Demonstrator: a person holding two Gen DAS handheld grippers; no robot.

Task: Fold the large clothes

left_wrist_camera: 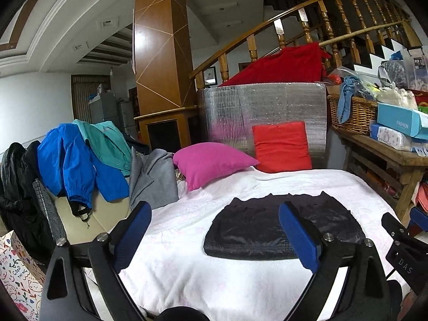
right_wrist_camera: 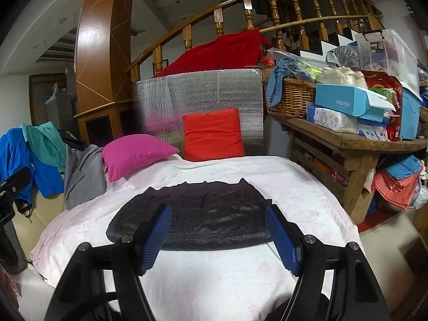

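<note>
Black garment [right_wrist_camera: 192,214] folded into flat, glossy rectangle, lying mid-bed on white bedspread [right_wrist_camera: 227,275], nearer than pink pillow [right_wrist_camera: 133,152]. Left hand-held gripper [left_wrist_camera: 214,230] and right hand-held gripper [right_wrist_camera: 218,230] both released, empty, hovering above garment's near edge, tilted slightly downward.

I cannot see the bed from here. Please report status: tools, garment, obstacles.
Left tool open, empty. Right tool open, empty. Black garment folded flat on white sheet, untouched. Nothing in the way.
</note>
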